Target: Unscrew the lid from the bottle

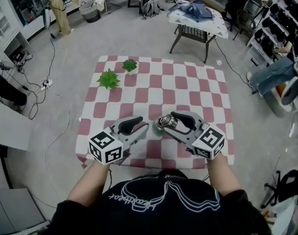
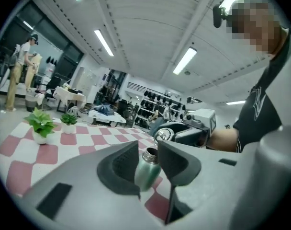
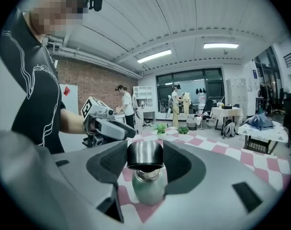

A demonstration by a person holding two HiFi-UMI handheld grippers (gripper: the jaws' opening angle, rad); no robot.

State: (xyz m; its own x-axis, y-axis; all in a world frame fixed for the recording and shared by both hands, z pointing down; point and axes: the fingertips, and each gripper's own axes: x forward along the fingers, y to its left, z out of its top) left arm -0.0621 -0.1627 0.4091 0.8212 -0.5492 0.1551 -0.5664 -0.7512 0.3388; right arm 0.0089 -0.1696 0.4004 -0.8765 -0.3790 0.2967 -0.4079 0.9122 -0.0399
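judging unscrewing done: right gripper [image 3: 145, 158] clamps the steel lid [image 3: 144, 152], clear of the green bottle [image 2: 146, 174] just below; left gripper [image 2: 146, 152] half-open, bottle between its jaws, no contact seen. remaining: set lid down.

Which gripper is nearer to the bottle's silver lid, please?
Right. The right gripper holds the lid between its jaws, off the bottle. The left gripper is beside it, apart from the lid.
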